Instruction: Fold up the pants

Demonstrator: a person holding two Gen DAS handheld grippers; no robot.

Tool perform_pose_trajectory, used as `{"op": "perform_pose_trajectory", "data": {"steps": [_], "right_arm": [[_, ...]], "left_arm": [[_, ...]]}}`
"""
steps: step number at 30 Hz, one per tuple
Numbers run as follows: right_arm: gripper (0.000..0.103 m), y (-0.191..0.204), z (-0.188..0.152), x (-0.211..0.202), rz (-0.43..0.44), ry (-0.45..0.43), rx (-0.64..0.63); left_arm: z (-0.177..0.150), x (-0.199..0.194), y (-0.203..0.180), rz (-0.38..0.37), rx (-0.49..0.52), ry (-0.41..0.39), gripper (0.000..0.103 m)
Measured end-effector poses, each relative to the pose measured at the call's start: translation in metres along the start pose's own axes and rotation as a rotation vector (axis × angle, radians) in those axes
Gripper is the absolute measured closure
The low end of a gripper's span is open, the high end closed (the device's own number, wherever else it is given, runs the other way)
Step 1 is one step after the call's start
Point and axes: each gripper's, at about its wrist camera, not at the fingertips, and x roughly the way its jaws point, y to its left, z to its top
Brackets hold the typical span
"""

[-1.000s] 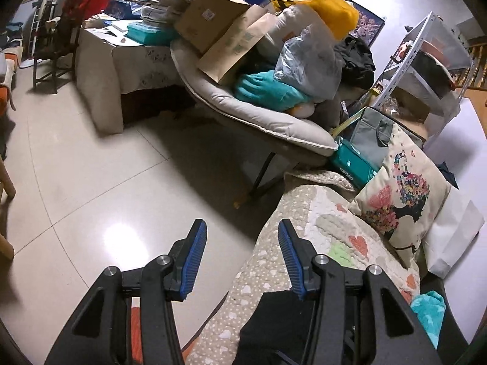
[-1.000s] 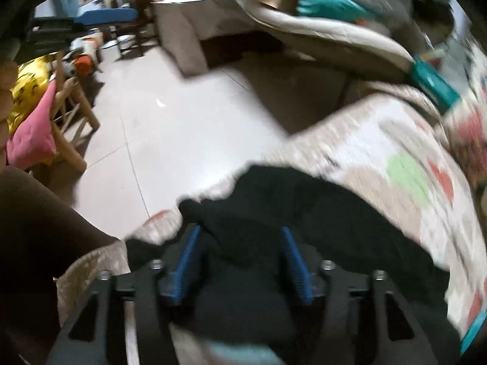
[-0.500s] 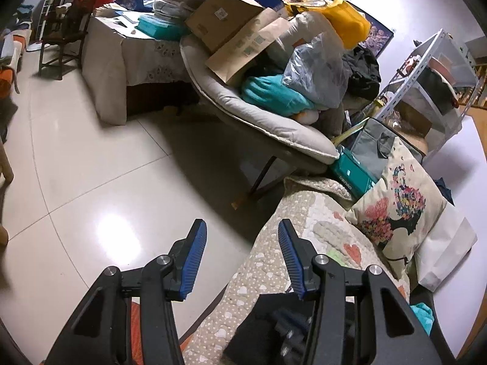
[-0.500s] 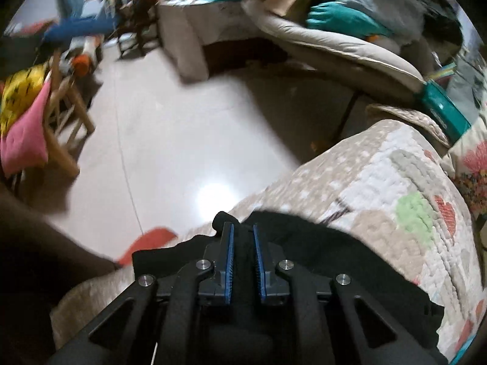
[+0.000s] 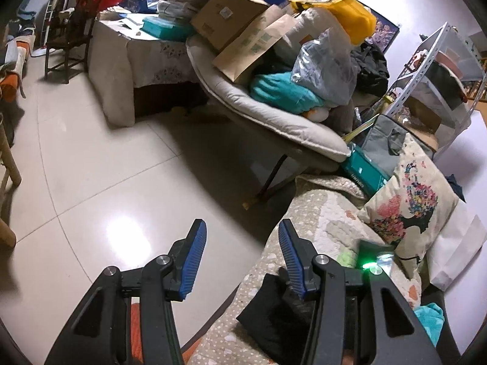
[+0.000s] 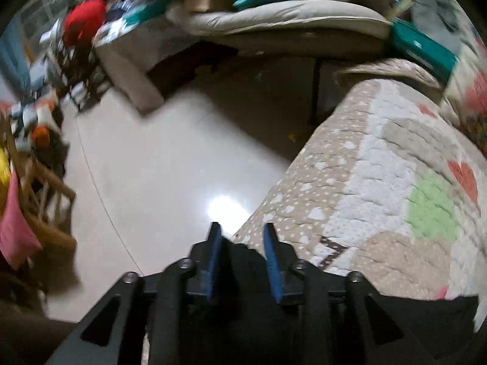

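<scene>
Right gripper (image 6: 242, 255) has parted since clamping the black fabric pants (image 5: 271, 313); left gripper (image 5: 240, 258) spread, empty; regrip the near edge squarely.

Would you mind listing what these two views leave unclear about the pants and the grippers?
- Left wrist view: most of the black pants is hidden behind the left gripper and cut off by the bottom edge, so their fold state is unreadable.
- Right wrist view: motion blur and dark cloth around the right gripper hide whether its fingers pinch the pants.
- Left wrist view: the green-lit device on the quilt is too blurred to identify.
</scene>
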Motion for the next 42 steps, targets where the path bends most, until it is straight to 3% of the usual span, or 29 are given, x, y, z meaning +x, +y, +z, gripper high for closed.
{"op": "perform_pose_trajectory", "data": {"steps": [3,6,10,14,22,23,24,25,29,34,35,40,42], "right_arm": [[0.059,-0.031,-0.002,-0.037,0.007,-0.053,0.03],[0.059,-0.082,-0.016,-0.075,-0.062,-0.071,0.047],[0.059,-0.17,-0.05,-0.111,-0.202,-0.028,0.117],[0.059,-0.233,-0.081,-0.118,-0.222,0.023,0.212],[0.048,-0.243,-0.095,-0.076,-0.157,0.079,0.187],[0.052,-0.242,-0.098,-0.077,-0.155,0.054,0.181],[0.076,-0.244,-0.099,-0.079,-0.14,0.044,0.194],[0.09,-0.246,-0.099,-0.081,-0.12,0.031,0.215],[0.093,-0.249,-0.094,-0.086,-0.119,0.012,0.235],[0.097,-0.267,-0.066,-0.085,-0.194,-0.026,0.264],[0.103,-0.269,-0.061,-0.083,-0.213,-0.032,0.26],[0.102,-0.29,-0.029,-0.079,-0.282,-0.037,0.297],[0.1,-0.288,-0.025,-0.086,-0.251,-0.052,0.304]], "left_arm": [[-0.003,0.005,0.001,-0.006,-0.006,0.028,0.055],[-0.005,0.004,-0.002,-0.023,-0.002,0.035,0.055],[-0.01,0.003,-0.012,-0.037,0.027,0.039,0.054],[-0.016,0.01,-0.023,-0.034,0.059,0.057,0.053],[-0.029,0.031,-0.041,0.01,0.119,0.112,0.053],[-0.03,0.033,-0.043,0.01,0.126,0.117,0.053],[-0.032,0.035,-0.047,0.01,0.134,0.125,0.053],[-0.034,0.038,-0.05,0.008,0.142,0.134,0.053],[-0.043,0.047,-0.063,0.01,0.185,0.167,0.053],[-0.05,0.053,-0.072,0.027,0.225,0.175,0.053],[-0.05,0.055,-0.072,0.031,0.226,0.18,0.053],[-0.05,0.064,-0.069,0.053,0.216,0.201,0.053],[-0.049,0.065,-0.069,0.047,0.209,0.206,0.053]]}}
